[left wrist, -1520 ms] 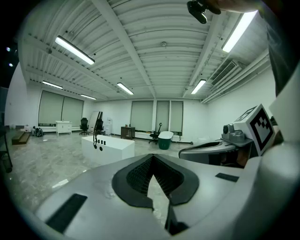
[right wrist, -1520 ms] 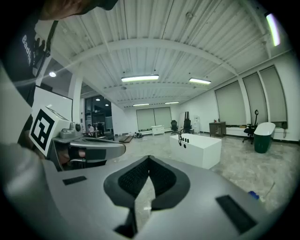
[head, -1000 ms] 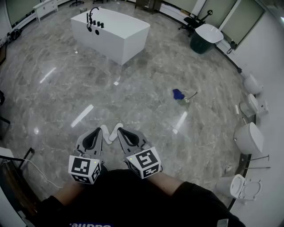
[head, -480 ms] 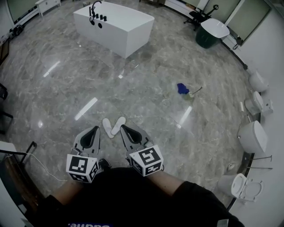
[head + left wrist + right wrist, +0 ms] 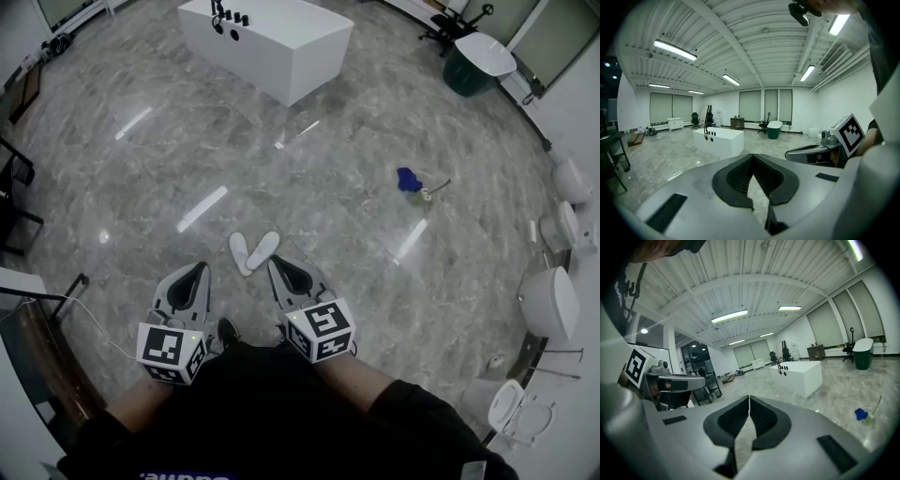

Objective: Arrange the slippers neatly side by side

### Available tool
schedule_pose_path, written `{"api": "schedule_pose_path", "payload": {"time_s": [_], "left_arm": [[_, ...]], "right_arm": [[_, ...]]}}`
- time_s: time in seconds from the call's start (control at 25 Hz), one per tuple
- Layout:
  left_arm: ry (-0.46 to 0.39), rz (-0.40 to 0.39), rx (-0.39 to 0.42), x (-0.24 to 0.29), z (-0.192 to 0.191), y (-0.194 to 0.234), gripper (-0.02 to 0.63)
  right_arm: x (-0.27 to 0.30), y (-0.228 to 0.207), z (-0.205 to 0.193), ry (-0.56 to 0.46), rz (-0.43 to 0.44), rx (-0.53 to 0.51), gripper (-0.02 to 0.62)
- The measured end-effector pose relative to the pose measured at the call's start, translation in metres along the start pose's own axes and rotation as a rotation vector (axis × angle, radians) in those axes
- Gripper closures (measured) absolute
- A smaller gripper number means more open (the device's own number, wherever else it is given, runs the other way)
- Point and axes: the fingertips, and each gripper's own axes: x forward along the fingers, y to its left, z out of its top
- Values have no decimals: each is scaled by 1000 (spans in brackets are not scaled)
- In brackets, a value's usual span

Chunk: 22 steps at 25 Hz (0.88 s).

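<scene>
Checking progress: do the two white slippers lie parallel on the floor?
No, the slippers form a V, near ends meeting and far ends spread apart.

We see two white slippers (image 5: 253, 252) flat on grey marble floor (image 5: 309, 178), heels touching, toes splayed into V.

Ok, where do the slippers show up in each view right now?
Head view: slippers near centre, slightly left, lying in a V.
Left gripper view: not in it.
Right gripper view: not in it.
Shared landmark: the white bathtub, in all three.
</scene>
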Motion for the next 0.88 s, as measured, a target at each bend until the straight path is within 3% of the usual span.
{"api": "schedule_pose_path", "payload": {"time_s": [0.16, 0.56, 0.88], "left_arm": [[1, 35, 0, 1, 1, -8, 604], [-15, 102, -28, 4, -1, -9, 606], [-17, 105, -75, 16, -16, 36, 606]], "right_arm": [[-2, -3, -5, 31, 63, -24, 595], [3, -11, -15, 83, 121, -69, 594], [39, -4, -25, 157, 101, -89, 563]]}}
